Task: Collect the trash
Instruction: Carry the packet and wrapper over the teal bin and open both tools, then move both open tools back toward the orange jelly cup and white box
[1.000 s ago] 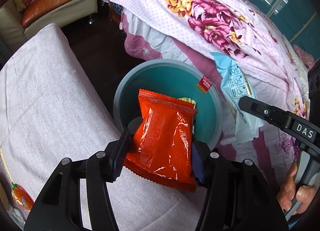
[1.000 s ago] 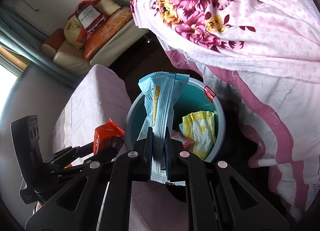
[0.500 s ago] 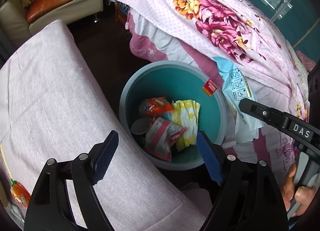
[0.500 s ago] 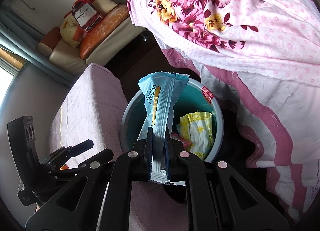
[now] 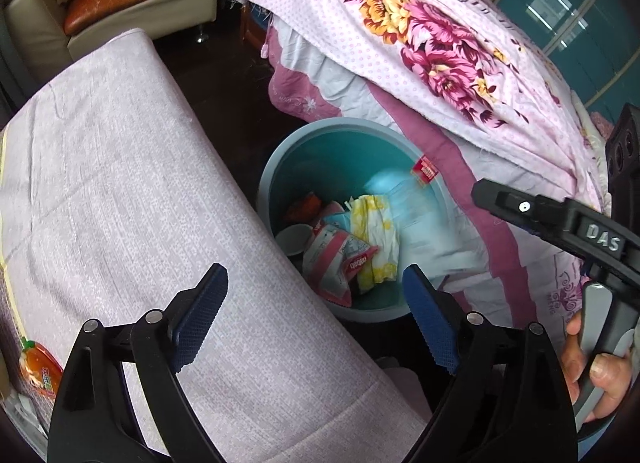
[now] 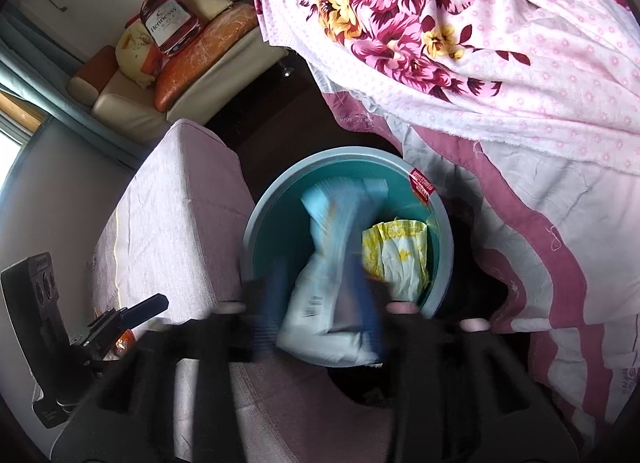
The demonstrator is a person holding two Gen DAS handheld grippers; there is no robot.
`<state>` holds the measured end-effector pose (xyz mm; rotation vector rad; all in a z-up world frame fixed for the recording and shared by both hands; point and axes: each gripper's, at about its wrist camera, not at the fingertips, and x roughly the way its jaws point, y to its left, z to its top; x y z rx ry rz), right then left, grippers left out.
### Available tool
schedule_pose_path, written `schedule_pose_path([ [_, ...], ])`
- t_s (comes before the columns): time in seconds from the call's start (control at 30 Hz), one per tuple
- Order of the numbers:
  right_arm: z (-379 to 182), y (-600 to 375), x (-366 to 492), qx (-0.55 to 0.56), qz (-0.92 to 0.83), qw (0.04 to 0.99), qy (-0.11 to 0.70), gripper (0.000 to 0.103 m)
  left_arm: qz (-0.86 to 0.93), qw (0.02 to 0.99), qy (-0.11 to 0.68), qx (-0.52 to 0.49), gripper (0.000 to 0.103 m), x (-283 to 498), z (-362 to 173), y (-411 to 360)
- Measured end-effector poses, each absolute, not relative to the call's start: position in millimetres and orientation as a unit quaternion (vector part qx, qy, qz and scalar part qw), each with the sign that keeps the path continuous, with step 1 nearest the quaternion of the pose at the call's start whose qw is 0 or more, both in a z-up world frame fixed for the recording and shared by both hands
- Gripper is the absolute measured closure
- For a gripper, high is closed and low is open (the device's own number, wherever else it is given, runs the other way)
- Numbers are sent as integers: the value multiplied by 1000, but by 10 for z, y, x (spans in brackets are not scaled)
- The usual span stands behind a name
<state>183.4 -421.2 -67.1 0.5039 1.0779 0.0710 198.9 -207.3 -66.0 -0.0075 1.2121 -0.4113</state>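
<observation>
The right gripper (image 6: 320, 303) was spreading its jaws — the pale blue wrapper (image 6: 332, 263) lay blurred between them, over the teal bin (image 6: 256, 223). The left gripper (image 5: 316, 303) was opening too, nothing between its pads, the bin (image 5: 276, 183) at its twelve o'clock — a yellow wrapper (image 5: 376, 235) and pink packet (image 5: 336, 259) inside.

Soft, even daylight fills both views, with no hard shadows; a bright window glow sits at nine o'clock in the right wrist view. Fisheye bending curves everything toward a black vignette at the corners. The left wrist view is sharp, save a smeared pale blue plastic wrapper (image 5: 404, 199). In the right view the opening black right gripper (image 6: 320, 303) and that wrapper (image 6: 332, 263) between its jaws are heavily motion-blurred.
</observation>
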Motion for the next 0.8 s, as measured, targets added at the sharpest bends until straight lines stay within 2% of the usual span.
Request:
schedule_pose_path([
  [0.13, -662, -4193, 1832, 244, 26, 822, 514, 30, -187, 800, 569, -13, 14, 1962, -674, -1972],
  [0.8, -465, -3580, 1776, 192, 47, 828, 525, 28, -164, 815, 553, -62, 14, 1749, -529, -1309],
])
